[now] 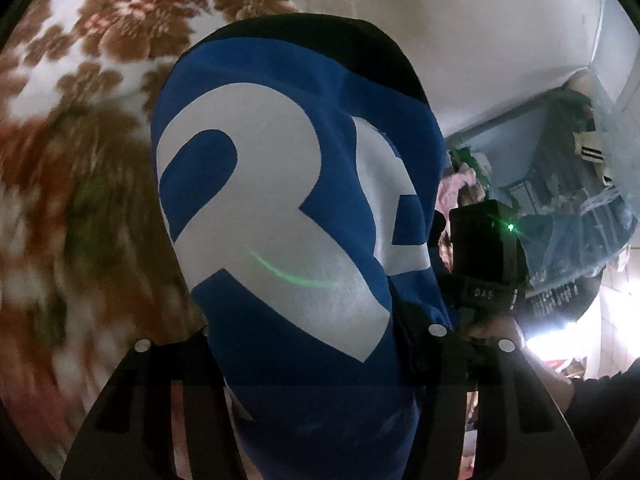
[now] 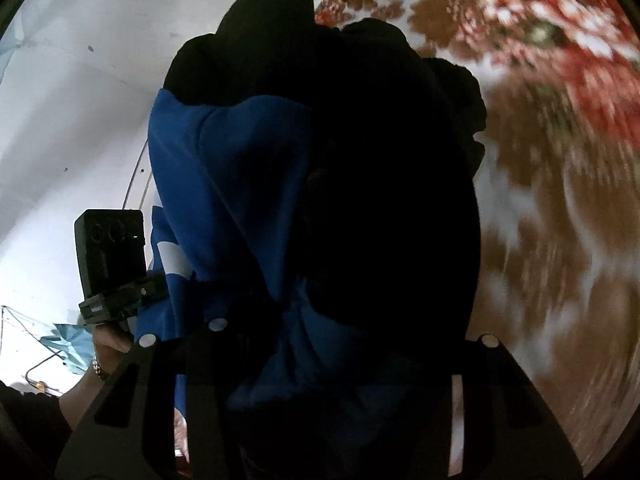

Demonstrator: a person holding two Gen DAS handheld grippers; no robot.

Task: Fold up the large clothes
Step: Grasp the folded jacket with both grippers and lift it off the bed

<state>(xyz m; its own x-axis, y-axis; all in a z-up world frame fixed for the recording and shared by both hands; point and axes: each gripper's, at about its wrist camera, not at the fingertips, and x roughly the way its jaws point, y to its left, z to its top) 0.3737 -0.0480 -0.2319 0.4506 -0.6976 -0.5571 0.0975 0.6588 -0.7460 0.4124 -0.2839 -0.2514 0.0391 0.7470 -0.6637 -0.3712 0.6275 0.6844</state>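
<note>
behind everything lies a floral blanket (image 1: pixel 80 128), brown and red blooms on white, smeared by motion blur; it looks like the surface on which the fold will be laid. a pale wall (image 1: pixel 460 20) fills the rest of the background.

left gripper (image 1: pixel 304 360): the fabric passes between its fingers and fills the gap, so the jaws appear clamped on the cloth. the exact pinch point is hidden by the fabric itself. outward from the fingers, a blue and black jersey (image 1: pixel 280 208) hangs away from the lens, its large white printed numeral (image 1: pixel 256 184) facing this camera. the black part of the garment lies at the far end.

right gripper (image 2: pixel 344 360): the same garment bunches between its fingers, black cloth on one side and blue on the other, again consistent with a closed grip. the black panel blocks most of this view.

each gripper body is visible just beside the jersey in the opposite camera, so the two holds sit near each other along one edge.

judgement: holding the garment aloft from two close points lets gravity straighten it. the step in hand appears to be carrying it over the blanket for laying down; folding is not yet evident.
</note>
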